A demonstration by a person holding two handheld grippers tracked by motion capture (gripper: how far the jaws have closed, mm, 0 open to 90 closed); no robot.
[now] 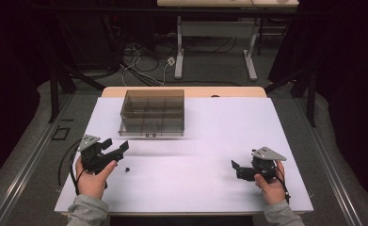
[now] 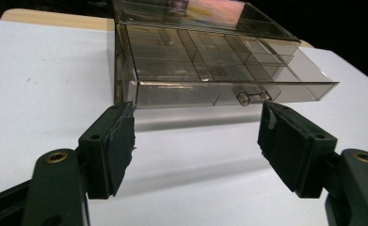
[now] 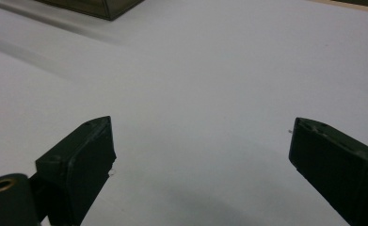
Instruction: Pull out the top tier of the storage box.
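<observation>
- left gripper [image 1: 116,146] held above the near-left part of the white table [image 1: 210,188]; jaws spread wide, nothing between them.
- right gripper [image 1: 235,165] held low over the near-right part of the table; jaws also spread, nothing held. in the right gripper view my two pads [image 3: 85,155] frame bare white surface.
- the thing in hand: a smoky transparent organiser box [image 1: 152,112], standing at the far-left-centre of the table, well ahead of my left gripper and well apart from the right one.
- in the left gripper view the box's lower drawer [image 2: 228,80] appears pulled part-way out toward me; divided compartments show through the plastic, and i see nothing in them, though glare on the lid hides some.
- a small clear knob [image 2: 243,97] sits on the drawer front, just ahead of my right-hand pad in that view, not touching.
- a small dark piece [image 1: 127,168] lies on the table just beside my left hand [image 1: 93,181]; too small to identify.
- judgement: step is the approach to the drawer, no contact yet.
- next move, as i read it: bring the left jaws forward, centre them on the knob, close gently on it. the knob is small and slick, so a skewed grip could slip; the right gripper may need to steady the box so that it does not slide.
</observation>
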